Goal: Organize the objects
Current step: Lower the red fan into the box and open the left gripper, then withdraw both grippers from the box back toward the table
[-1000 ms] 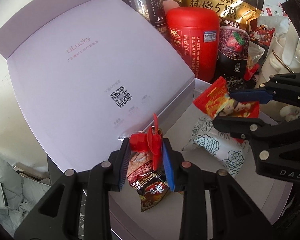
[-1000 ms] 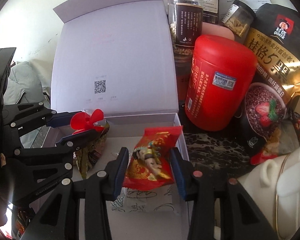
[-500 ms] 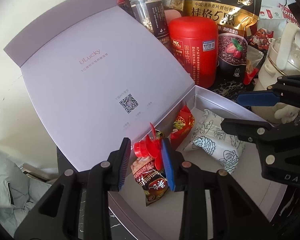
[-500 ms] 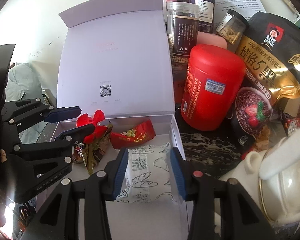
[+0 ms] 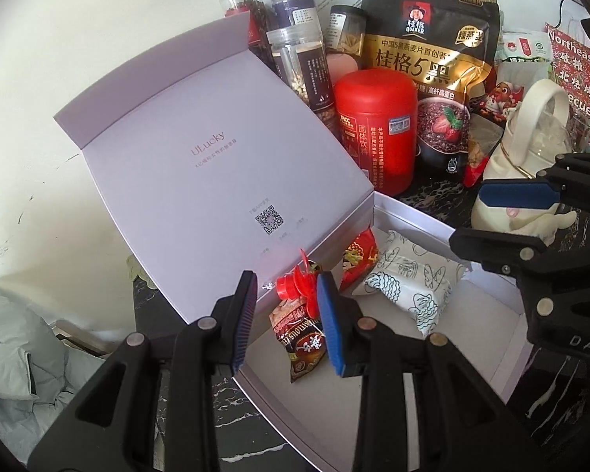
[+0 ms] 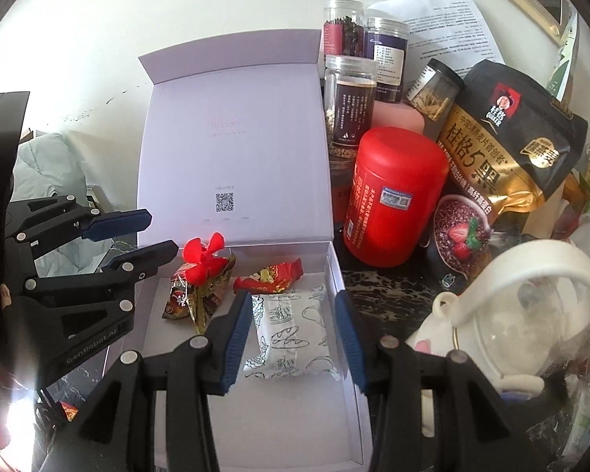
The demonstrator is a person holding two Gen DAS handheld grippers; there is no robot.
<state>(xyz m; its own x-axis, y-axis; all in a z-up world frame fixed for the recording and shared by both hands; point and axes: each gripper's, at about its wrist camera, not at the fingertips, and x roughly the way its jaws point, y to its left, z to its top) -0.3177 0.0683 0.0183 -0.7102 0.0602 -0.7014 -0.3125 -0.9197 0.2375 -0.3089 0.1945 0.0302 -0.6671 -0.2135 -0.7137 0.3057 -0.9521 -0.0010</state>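
Up and away go both tools, and the red packet [image 6: 269, 277] the right one carried now lies in the white box [image 6: 334, 271], beside the clip-topped bag [image 6: 194, 291]. The left hand-held gripper [image 5: 285, 314] and the right hand-held gripper [image 6: 295, 338] are both released and empty. Best to lift clear of the raised lid [image 6: 232, 137] before picking again. The box's near edge hides behind the fingers, and the far-right clutter is unreadable.

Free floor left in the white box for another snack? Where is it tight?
The near half of the white box, this side of the white patterned packet, is bare. The far end is crowded: pouch with red clip, red candy wrapper. Beside the box, the red canister and jars pack the counter.
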